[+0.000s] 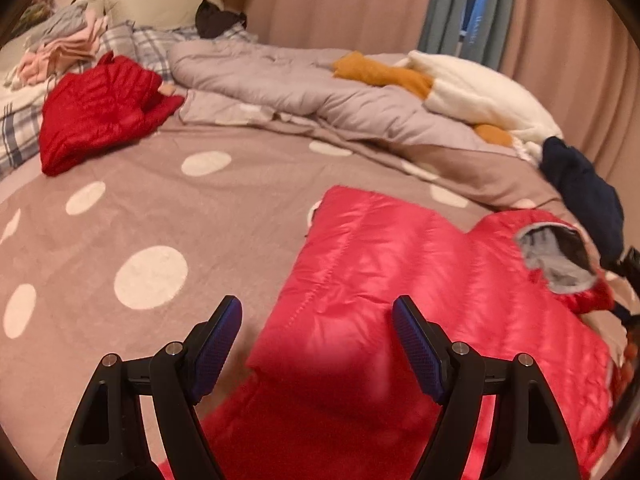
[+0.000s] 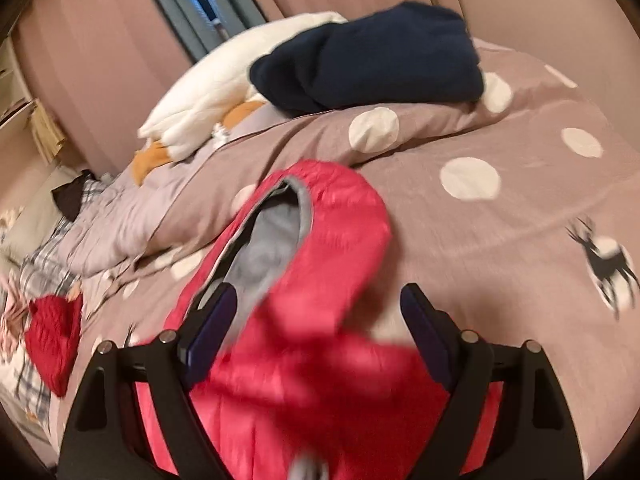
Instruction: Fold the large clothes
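Note:
A bright pink-red puffer jacket [image 1: 420, 280] lies on the bed, partly folded over itself, its grey-lined hood [image 1: 556, 260] at the right. My left gripper [image 1: 318, 344] is open above its near folded edge, with jacket cloth between the fingers. In the right wrist view the same jacket [image 2: 320, 264] shows its hood with grey lining [image 2: 268, 256]. My right gripper [image 2: 320, 340] is open just above the hood end; blurred red cloth lies between its fingers.
The bed has a taupe cover with white dots [image 1: 152, 276]. A folded dark-red jacket [image 1: 96, 112] lies far left near pink clothes [image 1: 68, 52]. A grey duvet [image 1: 300, 84], a white and orange plush [image 1: 472, 88] and a navy garment [image 2: 368, 56] lie along the back.

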The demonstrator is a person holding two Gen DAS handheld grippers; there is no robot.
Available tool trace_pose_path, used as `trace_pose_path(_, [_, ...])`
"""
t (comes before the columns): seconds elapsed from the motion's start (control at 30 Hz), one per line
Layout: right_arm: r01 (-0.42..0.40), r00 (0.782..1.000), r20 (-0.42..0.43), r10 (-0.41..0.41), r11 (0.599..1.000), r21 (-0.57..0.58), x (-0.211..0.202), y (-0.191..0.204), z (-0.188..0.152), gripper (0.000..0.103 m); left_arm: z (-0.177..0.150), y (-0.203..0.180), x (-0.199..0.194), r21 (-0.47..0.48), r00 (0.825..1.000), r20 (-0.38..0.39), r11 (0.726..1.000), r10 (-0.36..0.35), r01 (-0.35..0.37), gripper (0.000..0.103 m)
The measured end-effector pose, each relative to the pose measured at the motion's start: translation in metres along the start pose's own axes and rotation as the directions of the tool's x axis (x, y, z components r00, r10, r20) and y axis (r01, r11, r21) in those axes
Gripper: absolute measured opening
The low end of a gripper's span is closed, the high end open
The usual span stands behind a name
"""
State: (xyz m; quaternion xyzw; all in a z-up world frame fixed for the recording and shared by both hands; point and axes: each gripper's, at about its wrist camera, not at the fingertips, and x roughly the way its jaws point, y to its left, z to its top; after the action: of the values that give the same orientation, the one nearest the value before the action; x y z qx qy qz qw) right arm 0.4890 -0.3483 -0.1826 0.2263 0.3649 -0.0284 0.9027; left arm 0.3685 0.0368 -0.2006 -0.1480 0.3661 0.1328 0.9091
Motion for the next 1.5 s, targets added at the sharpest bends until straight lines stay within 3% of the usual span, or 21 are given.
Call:
trace_pose_path(0.13, [0.073, 0.993, -0.096, -0.066, 0.995, 0.073, 0.062, -0.008, 0.02, 0.088, -0.001, 0.01, 0.014, -0.048, 0.998, -0.001, 0.997, 0.057, -0.057, 0.078])
trace_pose_path(0.17, [0.09, 0.989, -0.121, -0.08, 0.992, 0.084, 0.074, -0.009, 0.019, 0.084, 0.0, 0.012, 0.014, -0.057, 0.998, 0.001, 0.996, 0.066, -0.066, 0.078])
trace_pose_path(0.2, [0.097, 0.987, -0.139, -0.082, 0.99, 0.099, 0.084, -0.01, 0.017, 0.067, 0.0, 0.013, 0.014, -0.066, 0.998, 0.004, 0.996, 0.068, -0.067, 0.078])
trace_pose_path(0.23, [0.118, 0.983, -0.154, -0.101, 0.987, 0.105, 0.093, -0.009, 0.012, 0.058, 0.0, 0.014, 0.012, -0.07, 0.997, 0.014, 0.995, 0.07, -0.069, 0.078])
trace_pose_path(0.3, [0.183, 0.978, -0.114, -0.174, 0.98, 0.074, 0.093, -0.003, 0.009, 0.033, -0.001, 0.014, 0.009, -0.07, 0.995, 0.04, 0.994, 0.091, -0.088, 0.078])
trace_pose_path(0.37, [0.177, 0.981, -0.081, -0.174, 0.984, 0.03, 0.086, 0.009, 0.012, 0.012, -0.002, 0.013, 0.012, -0.058, 0.993, 0.04, 0.992, 0.111, -0.108, 0.078])
trace_pose_path(0.43, [0.17, 0.985, -0.002, -0.17, 0.985, -0.005, 0.063, 0.025, 0.018, 0.01, -0.003, 0.014, 0.015, -0.057, 0.994, 0.034, 0.993, 0.108, -0.106, 0.078])
trace_pose_path(0.5, [0.123, 0.989, 0.097, -0.116, 0.99, -0.072, 0.03, 0.047, 0.025, 0.008, -0.002, 0.016, 0.014, -0.064, 0.994, 0.037, 0.993, 0.105, -0.102, 0.078])
trace_pose_path(0.6, [-0.033, 0.977, 0.199, 0.077, 0.976, -0.216, -0.039, 0.091, 0.015, 0.007, -0.001, 0.017, 0.011, -0.069, 0.993, 0.044, 0.992, 0.11, -0.107, 0.078])
trace_pose_path(0.7, [-0.142, 0.946, 0.217, 0.243, 0.906, -0.398, -0.093, 0.121, -0.027, 0.007, -0.002, 0.019, 0.002, -0.069, 0.992, 0.048, 0.991, 0.12, -0.117, 0.078])
trace_pose_path(0.77, [-0.13, 0.944, 0.199, 0.263, 0.851, -0.508, -0.118, 0.132, -0.068, 0.007, -0.003, 0.022, -0.009, -0.078, 0.992, 0.053, 0.991, 0.113, -0.109, 0.078])
trace_pose_path(0.83, [-0.118, 0.961, 0.148, 0.235, 0.829, -0.547, -0.126, 0.127, -0.105, 0.007, -0.005, 0.028, -0.021, -0.104, 0.993, 0.063, 0.99, 0.104, -0.097, 0.078])
trace_pose_path(0.93, [-0.167, 0.981, 0.005, 0.193, 0.859, -0.485, -0.124, 0.097, -0.141, 0.011, -0.009, 0.038, -0.04, -0.157, 0.995, 0.069, 0.986, 0.076, -0.064, 0.078])
trace_pose_path(1.1, [-0.147, 0.988, -0.029, 0.152, 0.868, -0.473, -0.136, 0.066, -0.162, 0.015, -0.002, 0.033, -0.056, -0.15, 0.997, 0.053, 0.986, -0.062, 0.07, 0.078])
trace_pose_path(1.17, [-0.175, 0.984, -0.05, 0.169, 0.9, -0.399, -0.137, 0.053, -0.155, 0.02, 0.002, 0.027, -0.056, -0.167, 0.982, 0.012, 0.967, -0.191, 0.19, 0.08])
trace_pose_path(1.27, [-0.221, 0.975, -0.063, 0.212, 0.934, -0.281, -0.146, 0.038, -0.152, 0.027, 0.005, 0.007, -0.051, -0.178, 0.933, -0.056, 0.923, -0.355, 0.341, 0.08])
trace_pose_path(1.33, [-0.211, 0.977, -0.04, 0.208, 0.935, -0.286, -0.155, 0.039, -0.158, 0.039, 0.006, -0.01, -0.048, -0.166, 0.912, -0.096, 0.91, -0.399, 0.38, 0.08])
trace_pose_path(1.4, [-0.188, 0.977, 0.032, 0.212, 0.919, -0.346, -0.172, 0.043, -0.166, 0.094, 0.007, -0.021, -0.049, -0.155, 0.912, -0.102, 0.912, -0.397, 0.379, 0.08])
trace_pose_path(1.43, [-0.183, 0.974, 0.059, 0.218, 0.915, -0.36, -0.178, 0.042, -0.168, 0.101, 0.007, -0.025, -0.05, -0.146, 0.911, -0.094, 0.911, -0.401, 0.386, 0.08])
trace_pose_path(1.5, [-0.2, 0.966, 0.075, 0.247, 0.899, -0.388, -0.189, 0.04, -0.167, 0.102, 0.009, -0.036, -0.052, -0.134, 0.906, -0.087, 0.906, -0.415, 0.402, 0.08])
